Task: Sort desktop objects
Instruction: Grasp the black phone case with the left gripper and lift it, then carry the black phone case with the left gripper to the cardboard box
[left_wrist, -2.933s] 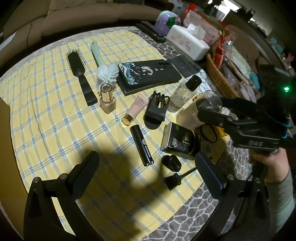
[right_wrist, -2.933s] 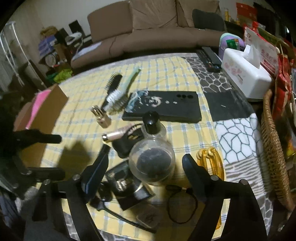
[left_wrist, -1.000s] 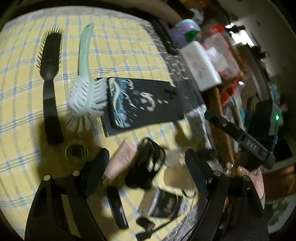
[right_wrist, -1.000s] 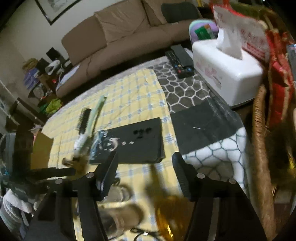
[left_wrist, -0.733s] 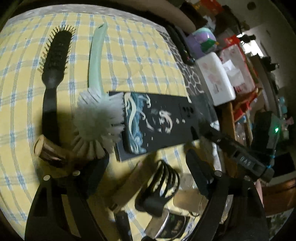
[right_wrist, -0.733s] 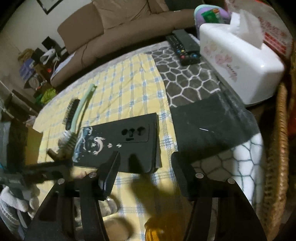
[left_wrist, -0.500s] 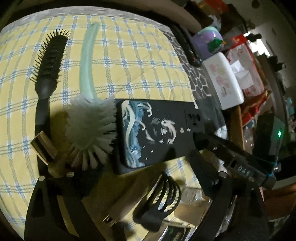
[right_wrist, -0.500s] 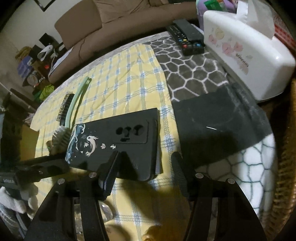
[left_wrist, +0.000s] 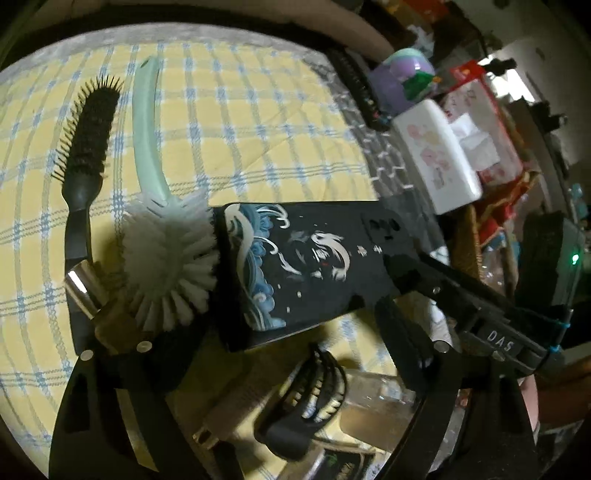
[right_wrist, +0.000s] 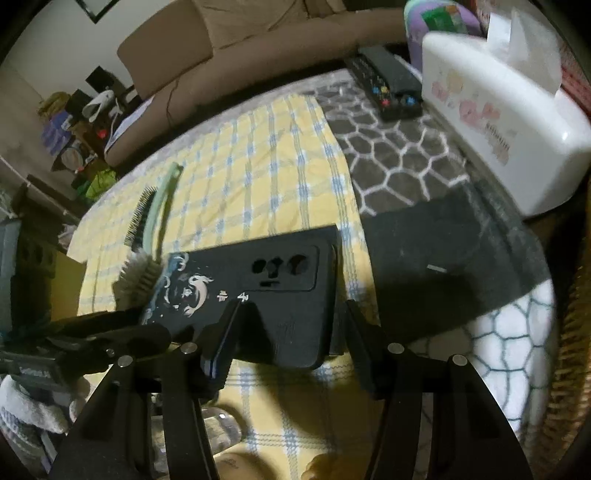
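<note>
Phone case: the black phone case (left_wrist: 314, 266) with white and blue wave art lies flat on the yellow checked cloth (left_wrist: 240, 122) covering the bench; in the right wrist view (right_wrist: 258, 291) it sits straight ahead of the right claw.
Long axis: runs crosswise to both claws; the camera cut-out end points toward the right claw, the wave-art end toward the white brush.
Left claw: the left claw (left_wrist: 280, 332) is spread wide above the case's near long edge, its jaws having just narrowed slightly; neither pad presses on the case.
Right claw: the right claw (right_wrist: 291, 317) is half spread, fingers straddling the cut-out end; whether the pads touch it I cannot tell.
Brush: the white brush (left_wrist: 166, 254), pale green handle, touches the case's art end.
Hairbrush: the black hairbrush (left_wrist: 88, 147) lies beyond the left claw's left finger.
Hair clip: the black hair clip (left_wrist: 306, 398) lies between the left claw's fingers, nearer than the case.
</note>
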